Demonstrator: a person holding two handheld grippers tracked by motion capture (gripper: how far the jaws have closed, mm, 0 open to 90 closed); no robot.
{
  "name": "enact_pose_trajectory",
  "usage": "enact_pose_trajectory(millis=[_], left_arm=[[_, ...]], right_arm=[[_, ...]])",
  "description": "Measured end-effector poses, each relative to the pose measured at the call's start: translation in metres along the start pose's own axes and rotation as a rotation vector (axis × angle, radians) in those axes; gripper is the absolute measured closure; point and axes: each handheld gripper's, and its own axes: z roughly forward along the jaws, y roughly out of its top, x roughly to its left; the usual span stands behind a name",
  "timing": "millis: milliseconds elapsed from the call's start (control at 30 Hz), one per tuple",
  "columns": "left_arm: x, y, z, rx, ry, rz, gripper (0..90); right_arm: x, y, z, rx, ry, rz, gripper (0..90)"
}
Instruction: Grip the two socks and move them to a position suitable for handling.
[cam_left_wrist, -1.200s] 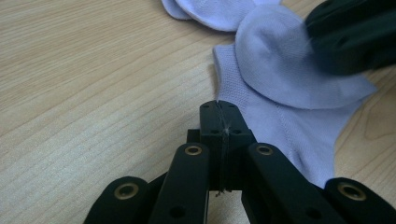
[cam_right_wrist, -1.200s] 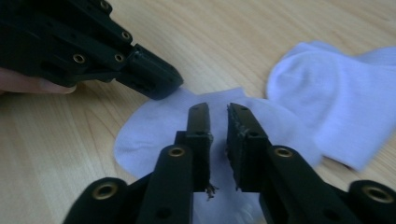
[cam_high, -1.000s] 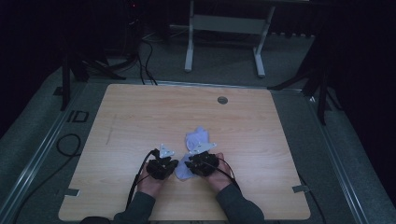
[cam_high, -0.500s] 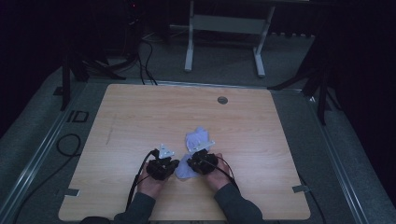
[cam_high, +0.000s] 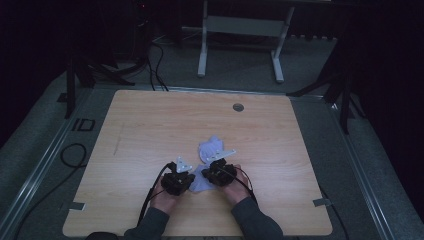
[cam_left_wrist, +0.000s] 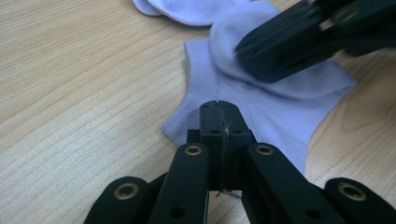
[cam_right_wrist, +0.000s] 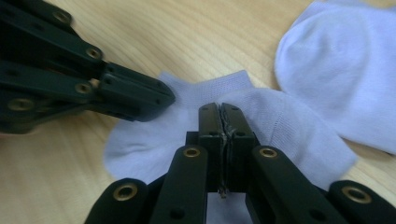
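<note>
The right gripper has just been closing, now pinching the near sock; the left gripper is clamping its cuff, so the sock is ready for folding on the bench.

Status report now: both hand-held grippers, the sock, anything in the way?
Left hand-held gripper shut on sock edge. Right hand-held gripper shut on same sock, jaws just closed. Second sock lies beside it, close to the right jaws. Table otherwise bare.

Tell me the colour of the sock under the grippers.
Pale lilac-white sock, plain knit; clearest in the right gripper view.
</note>
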Motion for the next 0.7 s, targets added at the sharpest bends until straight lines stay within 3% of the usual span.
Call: enact_pose_trajectory(millis=[300,500,700], left_arm=[[0.001,-0.001,0.0,-0.001,-0.001,-0.003,89.5],[0.001,-0.001,0.0,-0.002,-0.003,-0.004,89.5],[0.001,-0.001,0.0,-0.004,-0.002,-0.005,89.4]], right_arm=[[-0.005,-0.021,-0.039,-0.077,-0.074,0.034,87.9],[-0.015,-0.039,-0.058,-0.078,-0.133,0.051,87.5],[-0.025,-0.058,-0.072,-0.069,-0.154,0.08,87.3]])
